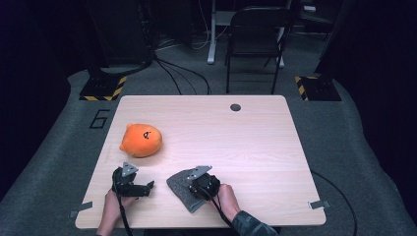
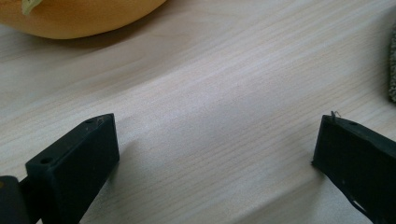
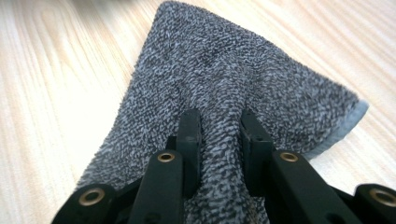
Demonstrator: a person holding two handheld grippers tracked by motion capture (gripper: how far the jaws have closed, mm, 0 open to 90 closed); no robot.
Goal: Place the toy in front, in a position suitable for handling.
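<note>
A grey terry cloth [image 1: 181,184] lies near the front edge of the wooden table [image 1: 236,142]. My right gripper [image 1: 202,183] rests on top of it. In the right gripper view its jaws pinch a raised fold of the grey cloth [image 3: 219,93], so my right gripper [image 3: 218,122] is shut on it. An orange plush toy [image 1: 141,139] with a small face sits at the left. My left gripper [image 1: 147,187] lies low on the table in front of the toy, jaws wide apart over bare wood; my left gripper [image 2: 219,140] holds nothing. The toy's orange underside [image 2: 79,18] shows at the top left there.
A dark round hole [image 1: 235,107] marks the table's far edge. A black folding chair [image 1: 255,39] stands beyond the table, with cables on the floor. Tape tabs [image 1: 319,204] stick out at the front corners. The cloth's edge [image 2: 391,70] shows at the right of the left gripper view.
</note>
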